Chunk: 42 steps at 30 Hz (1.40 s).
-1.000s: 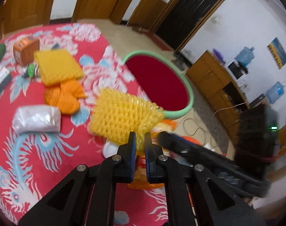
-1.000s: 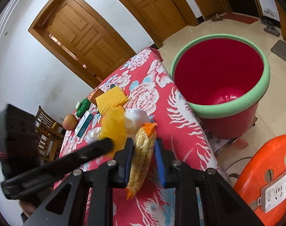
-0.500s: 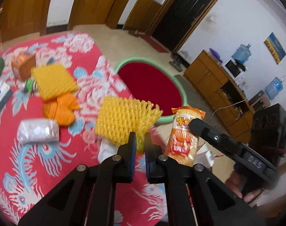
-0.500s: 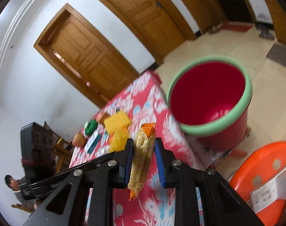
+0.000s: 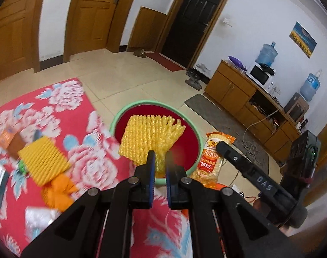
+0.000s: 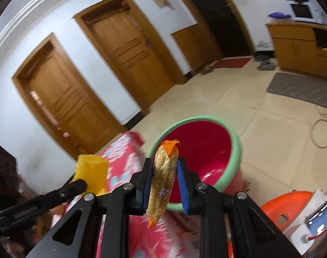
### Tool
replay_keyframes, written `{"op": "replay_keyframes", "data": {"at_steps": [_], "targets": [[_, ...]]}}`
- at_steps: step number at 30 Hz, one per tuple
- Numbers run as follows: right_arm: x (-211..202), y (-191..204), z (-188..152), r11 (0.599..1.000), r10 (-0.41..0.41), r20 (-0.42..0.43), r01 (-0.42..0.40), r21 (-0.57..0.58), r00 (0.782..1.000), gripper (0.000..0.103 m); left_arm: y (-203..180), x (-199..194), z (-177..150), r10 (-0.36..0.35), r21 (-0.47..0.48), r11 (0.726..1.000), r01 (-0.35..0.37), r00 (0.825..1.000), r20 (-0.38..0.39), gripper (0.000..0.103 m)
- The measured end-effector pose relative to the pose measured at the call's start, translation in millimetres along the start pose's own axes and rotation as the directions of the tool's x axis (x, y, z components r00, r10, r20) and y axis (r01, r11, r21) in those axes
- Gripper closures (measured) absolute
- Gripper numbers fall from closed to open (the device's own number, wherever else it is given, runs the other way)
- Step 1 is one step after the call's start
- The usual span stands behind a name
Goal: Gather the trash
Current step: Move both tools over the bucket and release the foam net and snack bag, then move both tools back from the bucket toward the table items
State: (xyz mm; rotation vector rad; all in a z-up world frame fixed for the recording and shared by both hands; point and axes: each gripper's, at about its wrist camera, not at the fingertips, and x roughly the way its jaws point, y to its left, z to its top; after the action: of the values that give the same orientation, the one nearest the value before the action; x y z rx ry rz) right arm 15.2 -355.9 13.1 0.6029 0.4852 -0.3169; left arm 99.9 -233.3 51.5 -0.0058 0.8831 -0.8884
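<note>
My left gripper (image 5: 159, 162) is shut on a yellow foam net (image 5: 150, 138) and holds it over the mouth of the red bin with a green rim (image 5: 139, 103). My right gripper (image 6: 164, 173) is shut on an orange snack packet (image 6: 163, 177), held upright in front of the bin (image 6: 234, 150). In the left wrist view the packet (image 5: 213, 157) hangs at the bin's right edge. In the right wrist view the foam net (image 6: 91, 172) shows at the left.
On the red floral tablecloth (image 5: 62, 111) lie a second yellow foam net (image 5: 44, 161), an orange bag (image 5: 60, 190), a clear plastic bag (image 5: 40, 215) and a small orange box (image 5: 9, 138). An orange stool (image 6: 286, 206) stands right of the bin.
Both grippers have lifted and swung from above the table toward the bin. The foam net now hangs over the bin's mouth, and the snack packet is near its rim.
</note>
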Motion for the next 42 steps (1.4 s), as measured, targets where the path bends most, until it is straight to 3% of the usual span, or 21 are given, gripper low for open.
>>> {"op": "replay_keyframes", "data": {"at_steps": [8,17,23,29,37,42], "targets": [[34,-28,8,0.99,-0.129,0.017,0.128,0.057,0.991,0.078,-5,74,12,0.032,0.042,0.999,-0.029,0.996,-0.084,0.096],[66,-56,6,0.983,-0.152,-0.024,0.153,0.105,0.988,0.075,6,115,5,0.124,0.054,0.992,-0.118,0.985,-0.118,0.096],[67,-56,1,0.985,-0.115,-0.022,0.117,0.123,0.993,0.066,13,118,3,0.124,0.039,0.992,-0.12,0.986,-0.116,0.069],[63,-58,-1,0.984,-0.101,-0.015,0.102,0.144,0.995,0.056,10,105,9,0.116,0.023,0.993,-0.115,0.99,-0.079,0.062],[53,-55,0,0.986,-0.068,-0.021,0.071,0.149,0.997,0.051,9,84,10,0.163,-0.001,0.987,-0.164,0.985,-0.057,0.058],[39,-38,0,0.994,-0.069,0.001,0.068,0.089,0.998,0.037,13,56,6,0.207,-0.025,0.978,-0.207,0.978,-0.02,0.058]]}}
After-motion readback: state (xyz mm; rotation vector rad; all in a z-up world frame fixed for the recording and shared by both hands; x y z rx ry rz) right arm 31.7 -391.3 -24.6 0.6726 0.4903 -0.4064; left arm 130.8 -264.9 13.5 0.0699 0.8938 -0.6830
